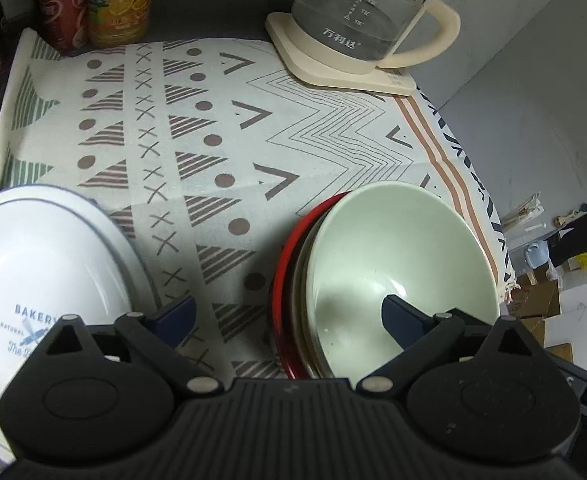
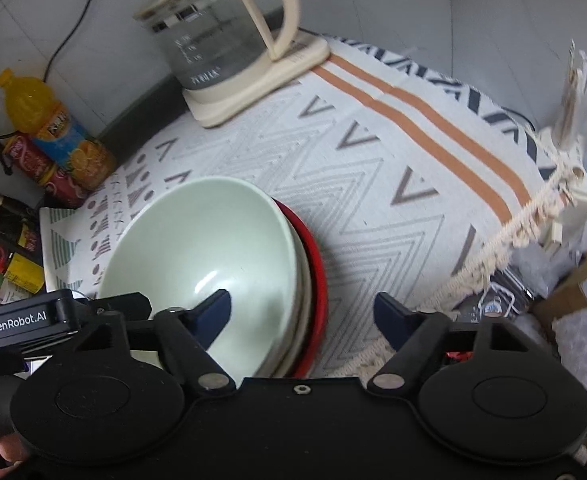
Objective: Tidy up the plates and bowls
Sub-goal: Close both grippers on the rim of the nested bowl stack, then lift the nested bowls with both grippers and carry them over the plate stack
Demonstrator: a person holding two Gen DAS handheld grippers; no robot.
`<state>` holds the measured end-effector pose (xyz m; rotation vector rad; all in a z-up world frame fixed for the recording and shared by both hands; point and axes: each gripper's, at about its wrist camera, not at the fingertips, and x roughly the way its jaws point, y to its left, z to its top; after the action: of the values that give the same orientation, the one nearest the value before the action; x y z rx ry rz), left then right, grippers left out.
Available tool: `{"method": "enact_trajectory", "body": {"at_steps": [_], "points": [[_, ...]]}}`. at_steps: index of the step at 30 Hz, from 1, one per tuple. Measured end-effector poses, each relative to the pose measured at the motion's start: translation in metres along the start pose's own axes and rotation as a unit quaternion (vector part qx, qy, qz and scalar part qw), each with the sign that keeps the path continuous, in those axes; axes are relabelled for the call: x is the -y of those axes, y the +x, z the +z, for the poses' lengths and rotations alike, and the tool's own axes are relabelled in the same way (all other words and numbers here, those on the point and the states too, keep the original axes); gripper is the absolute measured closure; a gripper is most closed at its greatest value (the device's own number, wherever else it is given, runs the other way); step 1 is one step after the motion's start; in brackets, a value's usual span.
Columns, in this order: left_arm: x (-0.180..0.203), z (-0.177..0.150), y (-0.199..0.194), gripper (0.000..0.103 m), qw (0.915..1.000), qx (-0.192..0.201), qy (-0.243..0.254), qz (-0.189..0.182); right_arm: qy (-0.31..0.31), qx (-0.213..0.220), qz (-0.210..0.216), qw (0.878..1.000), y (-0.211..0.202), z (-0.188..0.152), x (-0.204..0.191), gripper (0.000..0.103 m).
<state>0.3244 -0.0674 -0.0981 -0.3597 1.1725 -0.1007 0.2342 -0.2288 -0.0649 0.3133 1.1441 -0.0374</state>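
Note:
A pale green bowl (image 1: 397, 264) sits on top of a stack with a cream bowl and a red dish (image 1: 283, 280) under it, at the right of the patterned cloth. It also shows in the right wrist view (image 2: 209, 248) with the red dish (image 2: 317, 276). A white plate with "BAKERY" print (image 1: 33, 280) lies at the left. My left gripper (image 1: 289, 314) is open, its right finger over the green bowl's inside, its left finger by the white plate. My right gripper (image 2: 301, 312) is open and straddles the stack's right rim.
A glass kettle on a cream base (image 1: 357, 28) stands at the back; it also shows in the right wrist view (image 2: 229, 48). An orange juice bottle (image 1: 119, 0) and a red can (image 1: 59, 12) stand at the back left. The cloth's fringed edge (image 2: 505, 236) hangs at the right.

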Motion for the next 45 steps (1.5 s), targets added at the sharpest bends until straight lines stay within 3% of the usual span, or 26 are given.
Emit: {"method": "enact_trajectory", "body": {"at_steps": [4, 6, 9, 13, 15, 18, 28, 45], "points": [[-0.001, 0.001, 0.006, 0.017, 0.9999, -0.007, 0.002, -0.008, 0.012, -0.010, 0.000, 1.000, 0.004, -0.003, 0.003, 0.041], [-0.002, 0.002, 0.010, 0.033, 0.9999, -0.014, 0.003, -0.007, 0.017, -0.016, -0.001, 1.000, 0.007, -0.004, 0.004, 0.045], [-0.006, 0.002, 0.017, 0.047, 0.9992, -0.035, -0.008, -0.020, 0.016, -0.026, -0.009, 1.000, 0.012, -0.007, 0.004, 0.052], [-0.007, 0.002, 0.025, 0.063, 0.9987, -0.048, -0.005, -0.016, 0.013, -0.039, -0.002, 0.999, 0.019, -0.010, 0.002, 0.072], [-0.008, 0.002, 0.029, 0.073, 0.9975, -0.062, -0.011, -0.032, 0.012, -0.041, -0.004, 0.999, 0.021, -0.010, -0.001, 0.073], [-0.005, 0.002, 0.028, 0.073, 0.9978, -0.061, 0.009, -0.027, 0.005, -0.041, -0.006, 0.999, 0.020, -0.008, -0.003, 0.074], [-0.009, 0.001, 0.012, 0.073, 0.9990, -0.040, 0.006, -0.019, -0.010, -0.030, 0.010, 0.999, 0.011, -0.007, -0.013, 0.074], [-0.020, 0.007, -0.031, 0.073, 0.9995, 0.023, -0.021, -0.002, -0.060, -0.002, 0.050, 0.997, -0.004, 0.009, -0.045, 0.074]]}}
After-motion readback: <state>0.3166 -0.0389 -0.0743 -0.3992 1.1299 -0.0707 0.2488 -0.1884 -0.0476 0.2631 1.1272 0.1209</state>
